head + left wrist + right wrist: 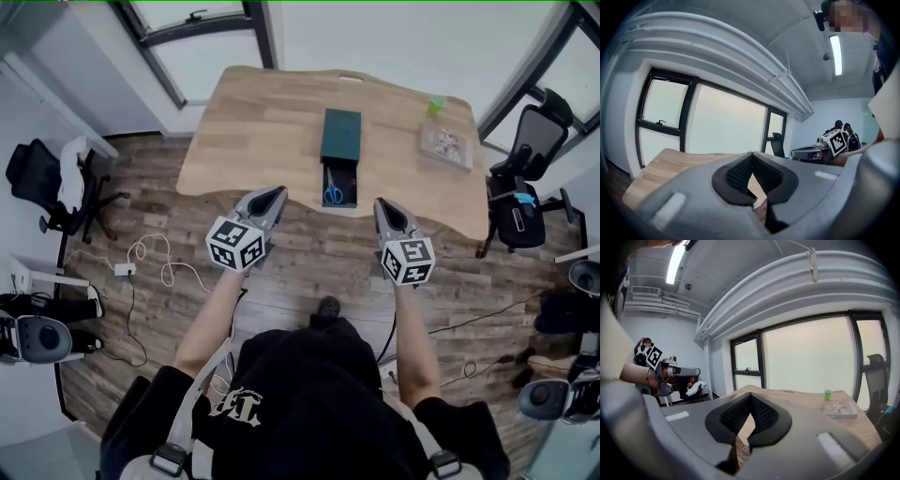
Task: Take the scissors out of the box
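In the head view a dark green box (340,134) lies on the wooden table (253,122). Its drawer (339,184) is slid out toward the near edge, and blue-handled scissors (333,193) lie inside it. My left gripper (278,193) hovers at the table's near edge, just left of the drawer. My right gripper (380,202) hovers just right of it. Both are shut and empty, with their tips meeting in the left gripper view (750,155) and in the right gripper view (751,394). Neither gripper view shows the scissors.
A small green cup (437,105) and a clear tray (447,145) sit at the table's far right; both also show in the right gripper view, the cup (828,394) behind the tray (840,409). Office chairs (525,178) stand at both sides. Cables (150,267) lie on the floor to the left.
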Tool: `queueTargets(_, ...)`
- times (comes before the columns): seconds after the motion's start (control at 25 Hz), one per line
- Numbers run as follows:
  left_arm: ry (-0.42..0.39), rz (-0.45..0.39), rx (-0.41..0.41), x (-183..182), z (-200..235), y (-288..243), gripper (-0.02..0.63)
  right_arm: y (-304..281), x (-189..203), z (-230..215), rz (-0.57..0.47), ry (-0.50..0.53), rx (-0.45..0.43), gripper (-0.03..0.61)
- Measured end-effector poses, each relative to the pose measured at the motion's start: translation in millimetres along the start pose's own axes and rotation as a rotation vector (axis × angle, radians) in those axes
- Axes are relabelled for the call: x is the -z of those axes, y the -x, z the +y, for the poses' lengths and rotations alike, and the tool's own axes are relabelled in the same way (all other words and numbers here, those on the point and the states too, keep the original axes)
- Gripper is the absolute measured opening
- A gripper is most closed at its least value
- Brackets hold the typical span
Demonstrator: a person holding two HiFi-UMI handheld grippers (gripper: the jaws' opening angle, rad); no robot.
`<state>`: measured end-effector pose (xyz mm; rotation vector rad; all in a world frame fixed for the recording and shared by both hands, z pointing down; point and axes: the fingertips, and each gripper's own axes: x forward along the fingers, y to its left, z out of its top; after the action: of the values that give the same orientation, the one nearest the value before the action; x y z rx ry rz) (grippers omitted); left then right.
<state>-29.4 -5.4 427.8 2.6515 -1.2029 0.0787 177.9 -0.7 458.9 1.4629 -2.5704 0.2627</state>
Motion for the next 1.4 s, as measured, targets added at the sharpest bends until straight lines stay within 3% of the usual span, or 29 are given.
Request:
queueTargets(0.76,0.015,-0.006,-0.09,3,-6,-27,0.0,-27,5,-32,0.018,0.003,-0.106,0.005)
queueTargets(1.4,0.046,-0.019,-0.084,10,8,-36,0.0,-38,8,-29,0.041,0.016,-0.108,0.005)
